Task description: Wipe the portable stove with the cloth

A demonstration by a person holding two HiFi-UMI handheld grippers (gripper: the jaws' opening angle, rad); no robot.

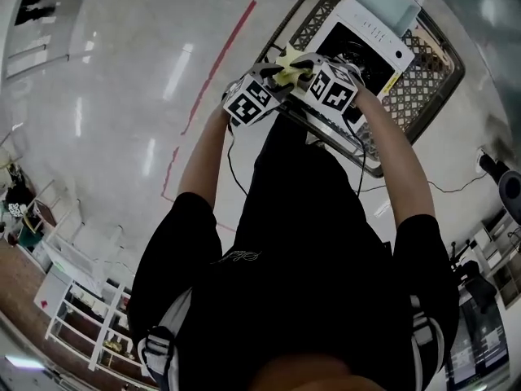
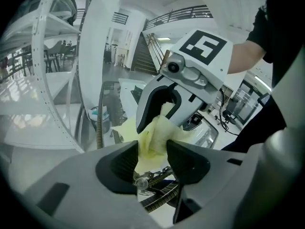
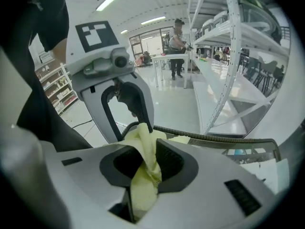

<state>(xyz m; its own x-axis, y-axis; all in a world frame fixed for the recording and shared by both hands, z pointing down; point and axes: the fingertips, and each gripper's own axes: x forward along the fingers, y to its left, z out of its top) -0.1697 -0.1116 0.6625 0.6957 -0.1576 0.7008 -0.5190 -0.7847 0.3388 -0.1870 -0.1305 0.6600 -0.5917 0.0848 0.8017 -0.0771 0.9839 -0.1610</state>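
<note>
Between left gripper's [image 2: 152, 151] jaws lies cloth [image 2: 156, 131] the right gripper [image 3: 147, 150] pinches.

One cloth [image 1: 288, 70], one stove [image 1: 362, 37], two grippers [image 2: 152, 150] [image 3: 148, 157]

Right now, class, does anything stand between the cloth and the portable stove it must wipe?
Nothing visible does. The cloth, pinched in the right gripper, hangs at the near edge of the wire basket; the stove inside lies uncovered just beyond.
</note>
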